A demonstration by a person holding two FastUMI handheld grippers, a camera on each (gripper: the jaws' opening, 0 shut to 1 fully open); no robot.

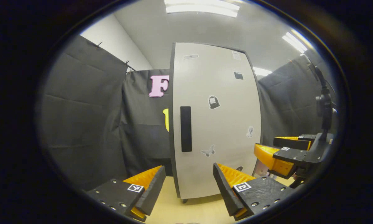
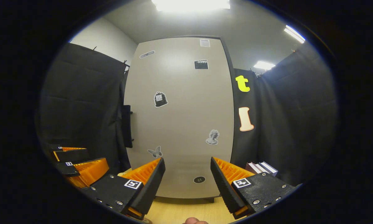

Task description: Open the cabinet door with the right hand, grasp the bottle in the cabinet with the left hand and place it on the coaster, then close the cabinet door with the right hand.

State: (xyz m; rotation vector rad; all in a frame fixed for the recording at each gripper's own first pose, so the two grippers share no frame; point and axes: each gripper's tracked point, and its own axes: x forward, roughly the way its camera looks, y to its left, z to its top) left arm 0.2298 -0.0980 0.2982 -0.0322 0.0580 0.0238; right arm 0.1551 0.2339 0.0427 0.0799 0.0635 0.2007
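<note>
A tall white cabinet stands on the table with its door [image 1: 217,124] shut, so its inside is hidden. A black vertical handle [image 1: 186,128] sits near the door's left edge. My left gripper [image 1: 189,174] is open just short of the door, below the handle, with nothing between its fingers. In the left gripper view the right gripper [image 1: 286,152] hovers to the right, level with the door's lower right part. In the right gripper view the door [image 2: 180,118] is straight ahead with the handle [image 2: 127,126] at its left edge; my right gripper [image 2: 187,165] is open and holds nothing.
The light wooden tabletop [image 1: 189,211] runs under the cabinet. Several books [image 2: 262,168] lie to the right of the cabinet. The left gripper [image 2: 77,165] shows at the lower left of the right gripper view. Black cloth walls close in both sides.
</note>
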